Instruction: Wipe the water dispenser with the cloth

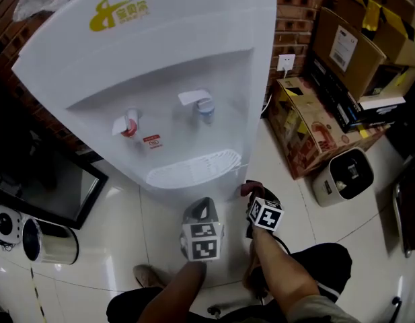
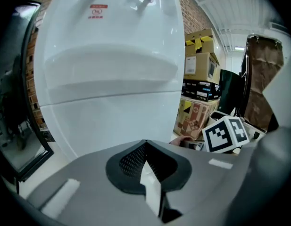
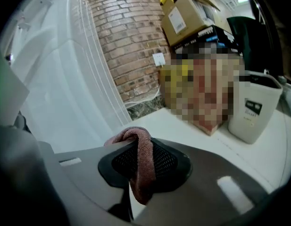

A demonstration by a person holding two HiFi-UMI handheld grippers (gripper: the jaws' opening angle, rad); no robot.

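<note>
- Your right tool (image 3: 136, 147) is clenched on the cloth (image 3: 141, 168). The cloth is a pinkish-brown terry strip, folded over and pinched between the black mesh-textured pads (image 3: 166, 161), and its looped end bulges past the tips.
- Your left tool (image 2: 145, 144) is closed, its jaws meeting at the tips with nothing between them.
- Both tools sit low before the water dispenser (image 1: 160, 59), a smooth, glossy white plastic cabinet with a curved front.
- The cloth lies near the cabinet's lower right corner, below the slotted white drip tray (image 1: 194, 169).
- A red tap (image 1: 130, 123) and a blue tap (image 1: 205, 108) jut from the recess above.
- The floor (image 1: 120, 247) is glossy pale tile.
</note>
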